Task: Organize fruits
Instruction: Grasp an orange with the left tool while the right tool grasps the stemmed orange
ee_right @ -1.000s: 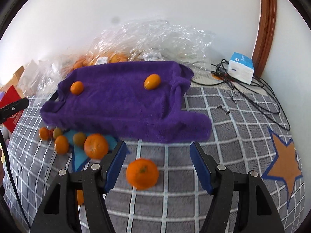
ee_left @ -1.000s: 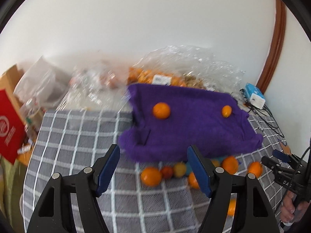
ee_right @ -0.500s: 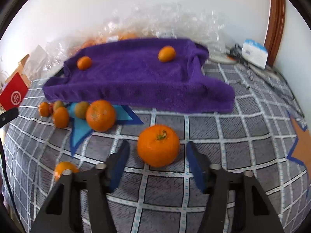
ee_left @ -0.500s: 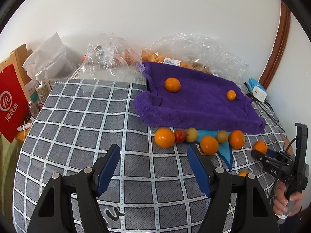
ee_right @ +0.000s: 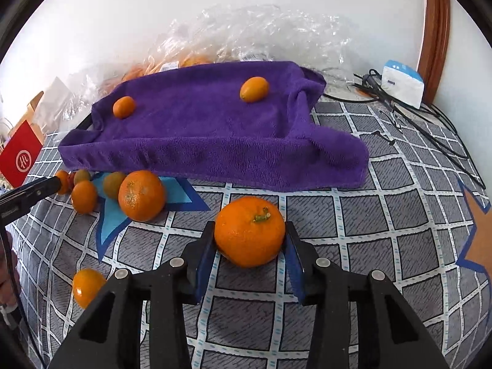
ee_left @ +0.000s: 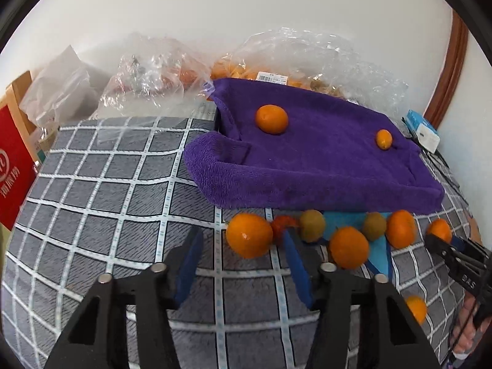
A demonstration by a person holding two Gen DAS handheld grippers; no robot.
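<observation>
A purple towel [ee_left: 310, 156] [ee_right: 196, 129] covers a raised tray and carries an orange [ee_left: 271, 119] and a kumquat [ee_left: 384, 139]. Several oranges and small fruits lie in a row on the checked cloth in front of it. My left gripper [ee_left: 243, 261] is open and empty, just short of the leftmost orange [ee_left: 249, 239] and a small red fruit [ee_left: 281, 226]. My right gripper [ee_right: 249, 243] has its blue pads against both sides of a large orange [ee_right: 249, 231] that rests on the cloth.
Clear plastic bags of fruit [ee_left: 295, 61] lie behind the towel by the wall. A red bag [ee_left: 12, 172] stands at the left edge. A white charger box [ee_right: 402, 83] and black cables [ee_right: 430, 123] lie at the right. A loose orange [ee_right: 87, 287] sits near the front.
My left gripper has moved forward and down toward the row of fruit. My right gripper has moved forward around the large orange and its fingers have narrowed onto it.
</observation>
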